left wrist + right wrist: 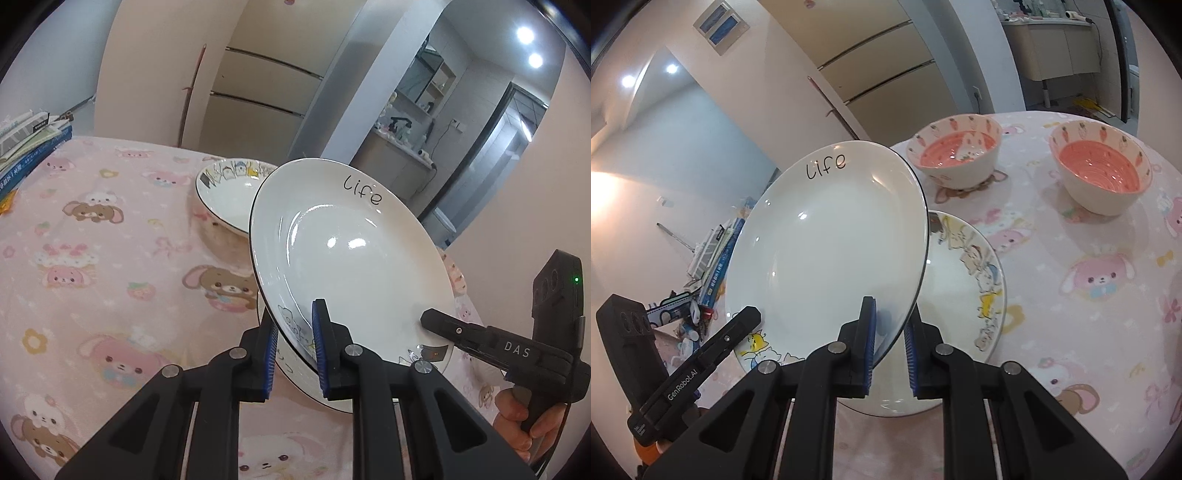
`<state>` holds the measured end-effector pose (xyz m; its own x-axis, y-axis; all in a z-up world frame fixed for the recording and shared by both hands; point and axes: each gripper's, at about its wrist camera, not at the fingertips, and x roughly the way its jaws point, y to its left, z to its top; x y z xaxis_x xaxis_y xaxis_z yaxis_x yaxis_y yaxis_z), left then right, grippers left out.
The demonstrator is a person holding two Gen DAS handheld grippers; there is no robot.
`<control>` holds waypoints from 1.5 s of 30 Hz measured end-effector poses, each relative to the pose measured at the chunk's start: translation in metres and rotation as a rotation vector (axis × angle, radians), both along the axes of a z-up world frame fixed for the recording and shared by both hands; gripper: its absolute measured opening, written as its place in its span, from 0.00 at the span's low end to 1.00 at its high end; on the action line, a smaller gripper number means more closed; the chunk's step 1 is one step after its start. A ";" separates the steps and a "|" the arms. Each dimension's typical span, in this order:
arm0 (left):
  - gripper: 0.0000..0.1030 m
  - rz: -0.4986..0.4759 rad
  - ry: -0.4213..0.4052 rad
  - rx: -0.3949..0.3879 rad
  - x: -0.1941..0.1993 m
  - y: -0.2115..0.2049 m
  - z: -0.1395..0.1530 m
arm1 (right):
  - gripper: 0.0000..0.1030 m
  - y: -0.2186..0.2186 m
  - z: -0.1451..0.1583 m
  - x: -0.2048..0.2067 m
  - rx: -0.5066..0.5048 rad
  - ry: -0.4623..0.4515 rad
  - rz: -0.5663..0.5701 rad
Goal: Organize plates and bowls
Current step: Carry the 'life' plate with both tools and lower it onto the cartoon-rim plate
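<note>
While both grippers, left point(295, 354) and right point(889, 350), clamp the tilted "Life" plate point(351, 254), two carrot bowls point(955, 155) sit at one o'clock.

A lived-in home, by the look of it. A round table under a pink cartoon-bunny tablecloth point(1089, 236) carries carrot-patterned pink ceramic bowls point(955, 151). A leaning stack of books point(27, 142) sits at the table's left edge. Beige panelled cupboard doors point(258, 88) stand behind, and a doorway opens onto a washbasin counter cluttered with toiletries point(402, 142).
</note>
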<state>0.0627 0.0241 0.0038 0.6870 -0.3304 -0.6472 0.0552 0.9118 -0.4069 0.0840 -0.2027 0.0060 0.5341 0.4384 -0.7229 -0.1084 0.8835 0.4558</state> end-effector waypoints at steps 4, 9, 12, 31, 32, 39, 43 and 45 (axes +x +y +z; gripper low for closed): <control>0.19 -0.012 0.029 0.012 0.001 -0.008 -0.009 | 0.14 -0.008 -0.009 -0.002 -0.004 0.017 -0.010; 0.19 -0.034 0.063 0.038 -0.001 -0.019 -0.023 | 0.14 -0.014 -0.020 -0.005 -0.021 0.032 -0.019; 0.19 -0.046 0.085 0.048 -0.002 -0.025 -0.030 | 0.14 -0.018 -0.027 -0.008 -0.034 0.046 -0.025; 0.24 -0.048 0.129 0.299 -0.022 -0.065 -0.021 | 0.15 -0.023 -0.033 -0.035 -0.108 0.070 -0.067; 0.25 -0.046 0.135 0.308 -0.022 -0.067 -0.021 | 0.16 -0.023 -0.033 -0.036 -0.114 0.071 -0.071; 0.26 -0.029 0.166 0.315 -0.015 -0.067 -0.026 | 0.18 -0.020 -0.035 -0.035 -0.127 0.089 -0.072; 0.26 -0.018 0.168 0.314 -0.011 -0.065 -0.027 | 0.18 -0.019 -0.036 -0.030 -0.119 0.102 -0.073; 0.26 -0.016 0.166 0.317 -0.010 -0.065 -0.027 | 0.18 -0.019 -0.037 -0.028 -0.114 0.110 -0.071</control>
<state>0.0529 -0.0411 -0.0235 0.5604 -0.1052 -0.8215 0.0275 0.9937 -0.1085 0.0561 -0.2217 -0.0313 0.4759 0.3146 -0.8213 0.0010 0.9337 0.3581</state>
